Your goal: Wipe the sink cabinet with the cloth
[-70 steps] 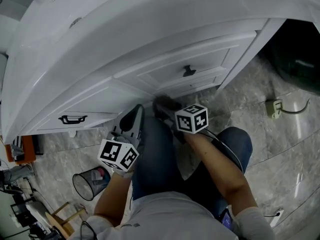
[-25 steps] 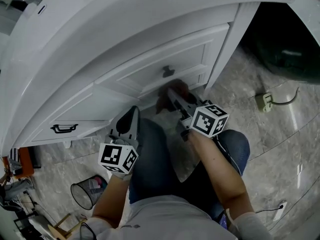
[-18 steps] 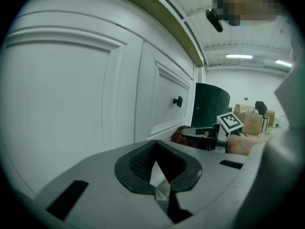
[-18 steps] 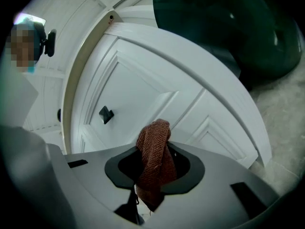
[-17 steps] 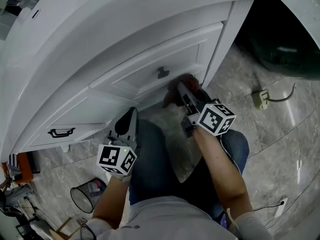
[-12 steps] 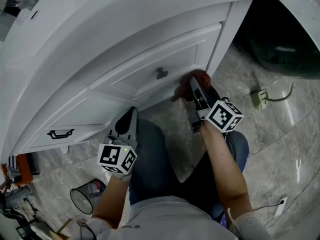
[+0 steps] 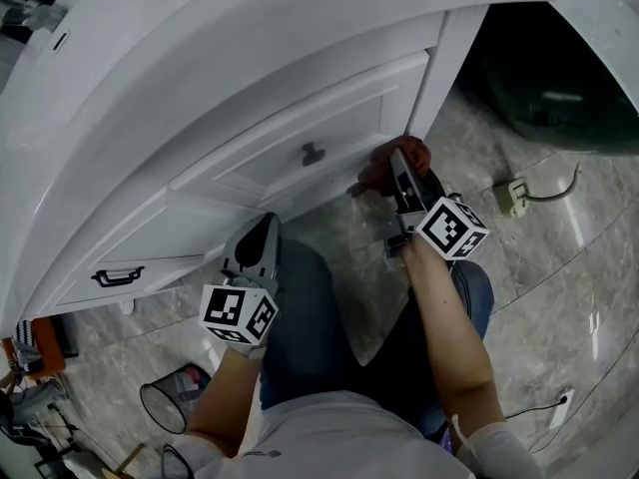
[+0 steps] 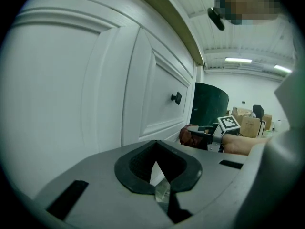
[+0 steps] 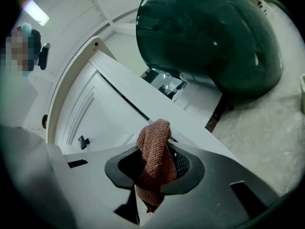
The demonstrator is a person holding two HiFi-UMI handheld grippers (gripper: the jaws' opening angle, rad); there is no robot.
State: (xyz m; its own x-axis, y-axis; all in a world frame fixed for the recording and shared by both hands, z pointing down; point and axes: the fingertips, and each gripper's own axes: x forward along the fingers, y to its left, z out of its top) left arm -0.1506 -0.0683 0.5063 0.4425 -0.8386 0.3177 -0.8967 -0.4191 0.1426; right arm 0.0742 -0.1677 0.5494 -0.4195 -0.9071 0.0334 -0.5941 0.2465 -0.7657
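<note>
The right gripper (image 7: 399, 171) is clamped on the reddish-brown cloth (image 9: 153, 159), held at the lower right corner of the sink cabinet (image 7: 290, 118) door, right of its dark knob (image 7: 312, 154). The left gripper (image 8: 162, 194) (jaws together, nothing between them) hovers near the cabinet front, above the person's knee (image 7: 312, 307).

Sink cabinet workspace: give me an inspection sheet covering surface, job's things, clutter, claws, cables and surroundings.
Surface: white sink cabinet, door knob, drawer handle.
Job's things: reddish-brown cloth, at the cabinet's lower right corner.
Clutter: wire wastebasket on the floor.
Claws: right claw shut on the cloth; left claw shut, empty, away from the cabinet.
Cables: power strip with cord on the floor.
Surroundings: grey marble floor, dark green bin.
</note>
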